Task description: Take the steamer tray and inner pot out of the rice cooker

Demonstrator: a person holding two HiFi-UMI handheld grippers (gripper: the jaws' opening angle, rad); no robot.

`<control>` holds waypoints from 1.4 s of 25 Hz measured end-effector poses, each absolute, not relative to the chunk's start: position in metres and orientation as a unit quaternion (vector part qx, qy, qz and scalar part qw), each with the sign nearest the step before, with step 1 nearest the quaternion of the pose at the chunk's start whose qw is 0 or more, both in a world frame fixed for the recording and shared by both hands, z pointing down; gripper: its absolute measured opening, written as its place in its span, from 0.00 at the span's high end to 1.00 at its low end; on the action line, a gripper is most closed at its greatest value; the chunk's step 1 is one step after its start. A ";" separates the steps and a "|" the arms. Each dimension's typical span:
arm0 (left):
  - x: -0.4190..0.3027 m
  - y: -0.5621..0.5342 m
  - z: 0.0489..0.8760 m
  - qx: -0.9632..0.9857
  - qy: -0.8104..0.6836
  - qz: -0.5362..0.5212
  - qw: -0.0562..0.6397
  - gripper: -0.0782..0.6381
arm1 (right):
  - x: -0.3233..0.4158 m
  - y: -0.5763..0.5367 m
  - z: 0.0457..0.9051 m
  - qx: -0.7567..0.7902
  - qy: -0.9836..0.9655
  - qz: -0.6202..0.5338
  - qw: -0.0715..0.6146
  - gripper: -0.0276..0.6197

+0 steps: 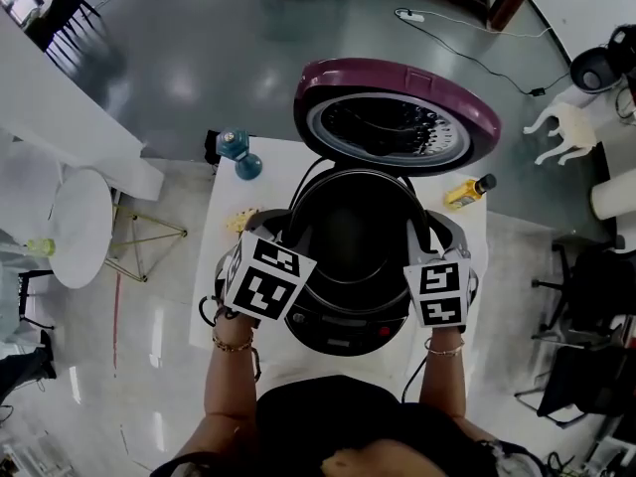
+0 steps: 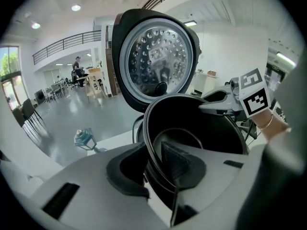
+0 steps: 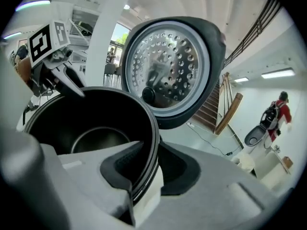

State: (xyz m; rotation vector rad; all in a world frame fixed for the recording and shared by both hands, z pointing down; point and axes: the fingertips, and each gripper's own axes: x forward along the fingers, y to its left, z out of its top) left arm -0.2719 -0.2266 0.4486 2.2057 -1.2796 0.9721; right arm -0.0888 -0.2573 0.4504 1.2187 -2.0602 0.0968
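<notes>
L gripper [image 2: 152, 169] & R gripper [image 3: 152, 169] fingers clamped on inner pot [image 1: 348, 237] rim, opp. sides.

Black top [image 1: 328, 420], bracelets [image 1: 233, 344], grey tongs [image 2: 153, 169]

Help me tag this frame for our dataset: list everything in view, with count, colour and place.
Dark rice cooker with open maroon lid: 1, dark and maroon, table's middle.
Black round metal inner pot: 1, black, at cooker's opening, rim in both grippers.
White rectangular table: 1, white, under the cooker.
Teal lantern-shaped object: 1, teal, table's far left corner.
Yellow bottle with dark cap: 1, yellow, table's far right edge.
Round white side table: 1, white, floor at left.
Left gripper: 1, grey, shut on pot's left rim.
Right gripper: 1, grey, shut on pot's right rim.
</notes>
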 end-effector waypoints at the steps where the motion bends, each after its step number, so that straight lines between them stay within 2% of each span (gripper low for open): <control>1: -0.272 -0.225 0.445 0.792 -0.460 0.348 0.199 0.76 | -0.089 -0.256 0.447 0.477 -0.802 0.035 0.359 0.82; 18: -0.270 -0.178 0.356 0.786 -0.518 0.330 0.075 0.76 | -0.083 -0.209 0.345 0.528 -0.820 -0.023 0.221 0.85; 35: -0.191 -0.154 0.322 0.815 -0.494 0.302 0.014 0.76 | 0.002 -0.165 0.301 0.593 -0.788 -0.046 0.161 0.88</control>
